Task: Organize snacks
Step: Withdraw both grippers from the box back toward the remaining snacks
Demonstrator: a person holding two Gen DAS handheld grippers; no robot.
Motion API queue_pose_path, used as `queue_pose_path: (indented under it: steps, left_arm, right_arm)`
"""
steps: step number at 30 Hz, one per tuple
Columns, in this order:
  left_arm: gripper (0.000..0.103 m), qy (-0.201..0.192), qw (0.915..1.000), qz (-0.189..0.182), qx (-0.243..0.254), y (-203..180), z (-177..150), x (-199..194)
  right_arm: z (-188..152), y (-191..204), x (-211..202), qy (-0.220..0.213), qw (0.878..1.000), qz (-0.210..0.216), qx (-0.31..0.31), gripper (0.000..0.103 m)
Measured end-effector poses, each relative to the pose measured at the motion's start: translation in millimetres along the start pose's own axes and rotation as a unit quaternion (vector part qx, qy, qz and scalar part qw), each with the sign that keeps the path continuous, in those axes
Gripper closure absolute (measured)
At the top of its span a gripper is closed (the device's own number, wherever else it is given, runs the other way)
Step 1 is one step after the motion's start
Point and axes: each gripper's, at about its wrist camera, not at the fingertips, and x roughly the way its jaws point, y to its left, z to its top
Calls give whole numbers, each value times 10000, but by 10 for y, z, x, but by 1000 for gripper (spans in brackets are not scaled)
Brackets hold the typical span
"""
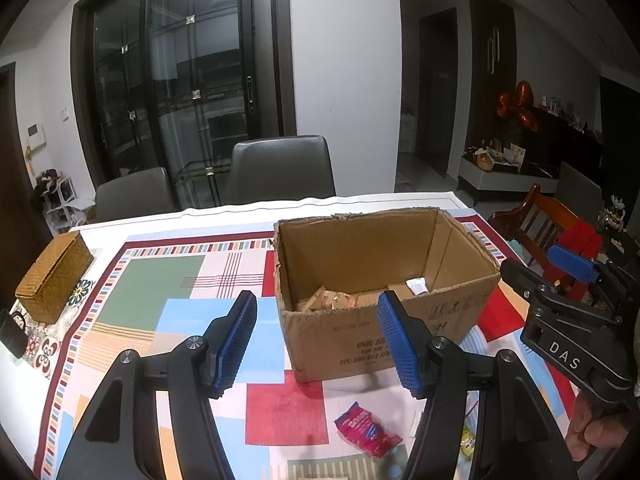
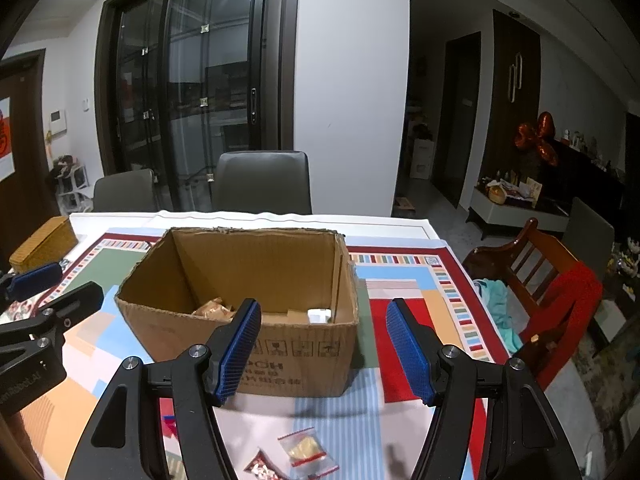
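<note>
**Open box at centre, loose snacks in the foreground**

We see the table under a patchwork cloth filling the lower half of both views. The cardboard box sits open-topped at centre frame, with a few packets lying on its floor. A woven basket rests at the left edge. Our left gripper and right gripper both hang above the cloth with jaws spread wide, grasping nothing. Near the bottom of the left view lies a pink snack packet; in the right view's lower middle lies a clear snack bag.
</note>
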Motion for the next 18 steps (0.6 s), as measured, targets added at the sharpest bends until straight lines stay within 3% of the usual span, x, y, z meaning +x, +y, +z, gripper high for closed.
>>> queue_pose_path:
  steps: [18]
  left_arm:
    - [41, -43, 9999, 90, 43, 6, -250, -182]
  right_arm:
    - [-233, 6, -170, 54, 9999, 110, -2, 37]
